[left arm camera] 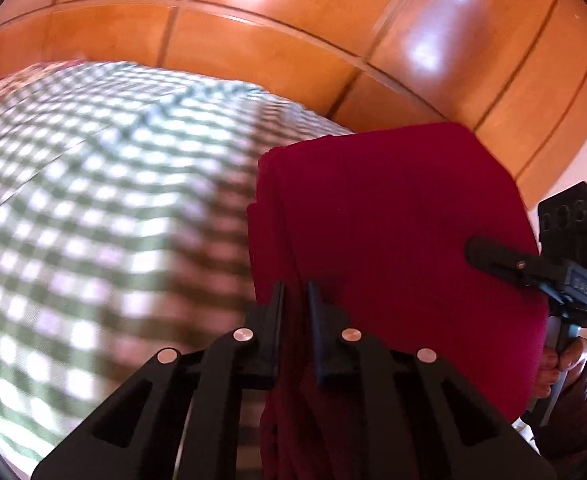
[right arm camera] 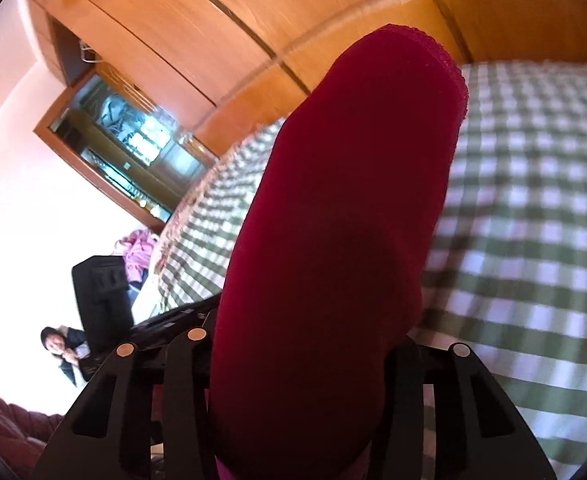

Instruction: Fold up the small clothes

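Observation:
A dark red garment [left arm camera: 393, 220] hangs lifted above the green-and-white checked cloth [left arm camera: 93, 200]. My left gripper [left arm camera: 295, 300] is shut on the garment's left edge, with fabric pinched between its two black fingers. In the left wrist view my right gripper [left arm camera: 505, 262] holds the garment's right side. In the right wrist view the red garment [right arm camera: 333, 240] drapes over my right gripper and hides both fingertips. It stands above the checked cloth [right arm camera: 533, 220].
Orange wooden cabinet panels [left arm camera: 293, 20] stand behind the checked surface. In the right wrist view there is a glass-fronted cabinet [right arm camera: 125, 140], a pink garment [right arm camera: 137, 252] at the cloth's far edge, and a seated person [right arm camera: 61, 348] at the lower left.

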